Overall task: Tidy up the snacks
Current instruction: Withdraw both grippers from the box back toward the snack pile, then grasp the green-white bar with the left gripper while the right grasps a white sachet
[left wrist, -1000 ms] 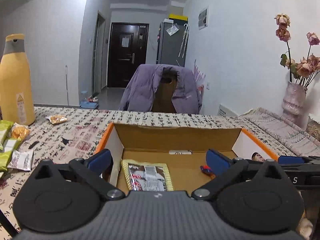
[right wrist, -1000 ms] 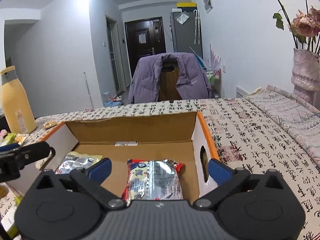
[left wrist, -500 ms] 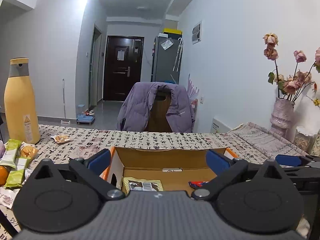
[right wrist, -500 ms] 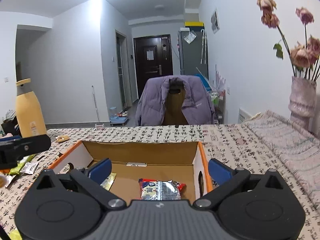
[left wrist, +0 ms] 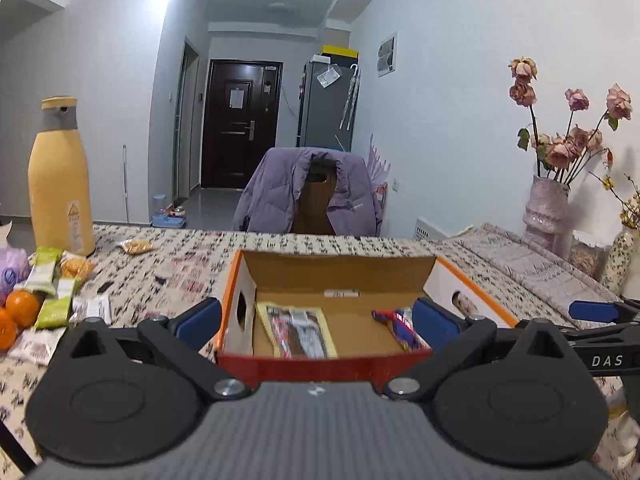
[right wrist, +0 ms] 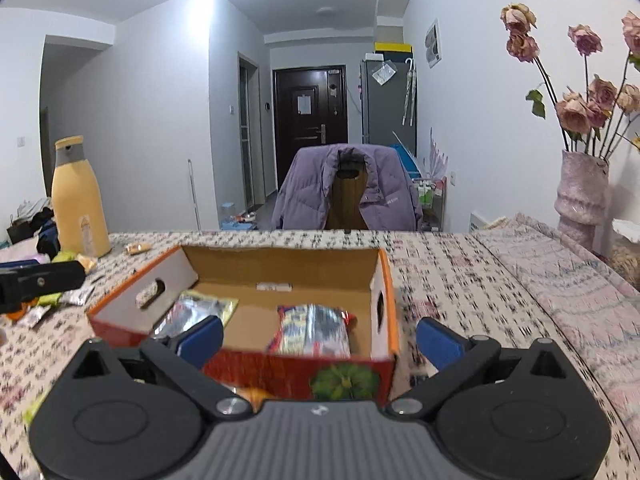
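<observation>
Spread wide and empty on both sides: left gripper (left wrist: 316,318) and right gripper (right wrist: 320,338) hover just short of the cardboard box (right wrist: 382,280), gripping nothing. Two down already, a yellow-edged packet (left wrist: 298,330) and a red-blue packet (right wrist: 312,330) lying flat inside. Plenty left, though: loose snacks (left wrist: 52,292) heaped beside oranges (left wrist: 22,306) and the yellow bottle (left wrist: 60,184), well apart from the box. Barely started, by the look of it.

An open cardboard box (left wrist: 340,272) with orange edges sits in the middle of the frame. Two snack packs lie flat inside: a yellow-edged pack (left wrist: 298,330) on the left and a red and blue pack (left wrist: 400,326) on the right. More small snack packs (left wrist: 52,292) lie loose at the left edge.
</observation>
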